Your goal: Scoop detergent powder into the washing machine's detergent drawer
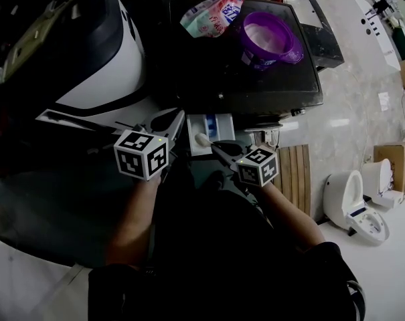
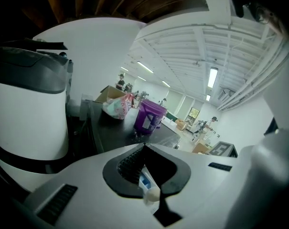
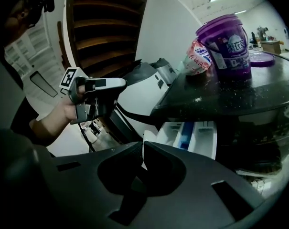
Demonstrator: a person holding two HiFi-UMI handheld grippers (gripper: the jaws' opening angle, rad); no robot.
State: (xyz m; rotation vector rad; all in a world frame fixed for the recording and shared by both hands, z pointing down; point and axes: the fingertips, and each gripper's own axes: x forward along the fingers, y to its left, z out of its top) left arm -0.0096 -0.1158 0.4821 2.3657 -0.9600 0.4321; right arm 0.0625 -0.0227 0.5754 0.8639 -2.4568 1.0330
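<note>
Head view: drawer [image 1: 219, 124] is pulled out under the machine's black top [image 1: 202, 79], white w/ a blue insert. Purple detergent tub [image 1: 269, 35] and a printed bag [image 1: 212, 15] sit up on that top, well apart from the drawer. R gripper [image 1: 215, 149] holds a white scoop [image 1: 202, 139], its head just over the drawer's near-left corner. L gripper [image 1: 174, 120] is just beside the drawer's left edge. Can't tell if the scoop is loaded.

Left gripper view: jaws closed tip to tip, nothing clamped. Drawer's blue part and the rounded scoop head [image 2: 152, 193] show through the gap behind them. Tub [image 2: 150, 116] and bag are further back.

Right gripper view: jaws pinched on the scoop's handle, seen as a thin white sliver [image 3: 142, 154] btwn the tips. Drawer compartments [image 3: 201, 137] lie ahead to the right. White specks [image 3: 199, 99] are scattered on the black top.

Risks, as I judge them: the handle is thin and gripped near its end, so it could twist in the jaws and dump powder outside the drawer. The head sits at the corner, not over a compartment, so tipping now prob. misses or fills the wrong slot. L gripper is close enough to knock the scoop.
</note>
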